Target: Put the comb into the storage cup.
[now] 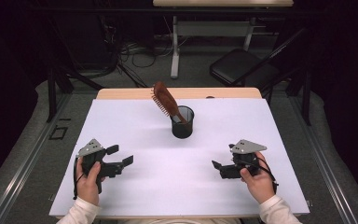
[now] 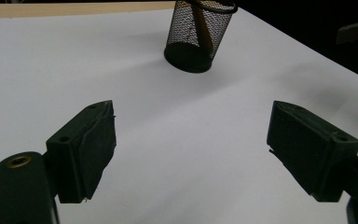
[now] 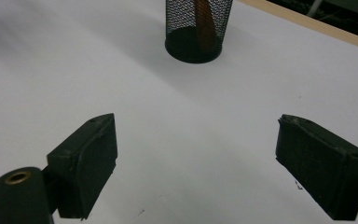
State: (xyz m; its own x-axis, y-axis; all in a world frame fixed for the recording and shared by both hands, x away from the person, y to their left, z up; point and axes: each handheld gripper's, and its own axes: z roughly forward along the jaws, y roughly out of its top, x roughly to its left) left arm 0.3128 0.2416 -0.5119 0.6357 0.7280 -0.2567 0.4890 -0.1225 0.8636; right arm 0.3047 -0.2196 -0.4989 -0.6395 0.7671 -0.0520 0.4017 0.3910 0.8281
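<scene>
Hairbrush [image 1: 165, 100] upright in mesh cup [image 1: 182, 122], both claws — left [image 1: 120, 156], right [image 1: 222, 165] — empty, agape

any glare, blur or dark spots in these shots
High view: white table cover evenly lit with no glare, surroundings nearly black. Left gripper view: mesh cup sharp, casting a soft shadow, near jaws slightly soft. Right gripper view: cup cropped at top.

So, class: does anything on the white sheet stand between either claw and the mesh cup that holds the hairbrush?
Nothing visible does. Bare white sheet lies between the left claw and the mesh cup, and between the right claw and the cup. Both claws are open and hold nothing; the hairbrush leans out of the cup.
</scene>
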